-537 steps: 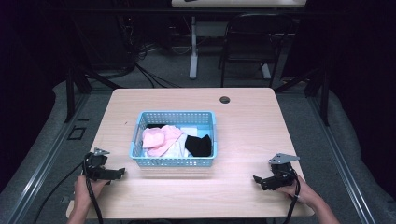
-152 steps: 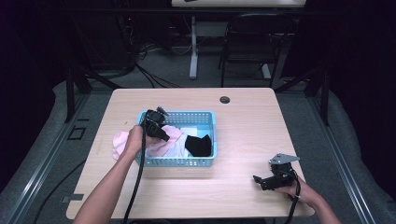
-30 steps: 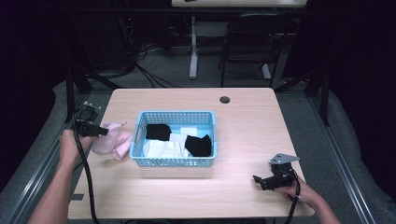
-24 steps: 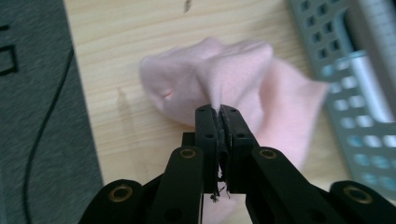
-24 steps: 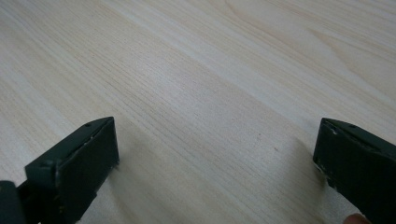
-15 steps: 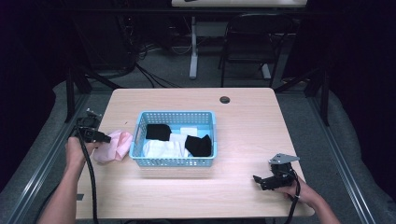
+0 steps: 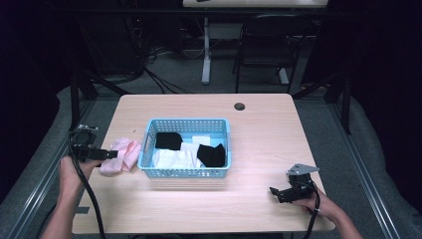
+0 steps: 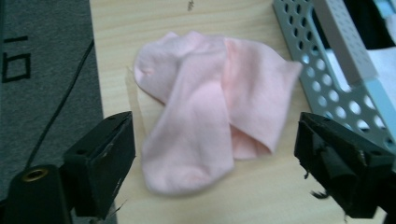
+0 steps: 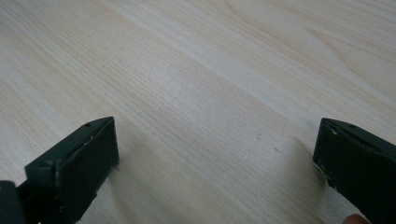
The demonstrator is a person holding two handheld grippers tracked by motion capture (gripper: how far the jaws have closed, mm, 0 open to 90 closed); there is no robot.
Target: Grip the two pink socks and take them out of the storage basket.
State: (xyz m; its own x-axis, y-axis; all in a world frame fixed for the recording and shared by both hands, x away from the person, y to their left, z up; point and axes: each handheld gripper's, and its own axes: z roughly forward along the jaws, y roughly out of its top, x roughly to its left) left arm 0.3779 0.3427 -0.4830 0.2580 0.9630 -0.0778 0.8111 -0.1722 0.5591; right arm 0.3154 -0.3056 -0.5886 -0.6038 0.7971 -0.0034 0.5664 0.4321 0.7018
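Lying on the counter (image 7: pixel 259 124) just beside the blue basket (image 7: pixel 185 171), the pink socks (image 8: pixel 210 109) sit between the wide-spread jaws of the left claw (image 8: pixel 212 154), untouched by them. The right claw (image 7: pixel 274 191) rests near the counter's front right edge, its jaws wide and empty.

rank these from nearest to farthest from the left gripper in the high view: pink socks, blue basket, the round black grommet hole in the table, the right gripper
1. Pink socks: on the table right at the tips of the left gripper.
2. Blue basket: just beyond the socks, mid-table.
3. Grommet hole: near the table's far edge.
4. Right gripper: at the opposite near corner.
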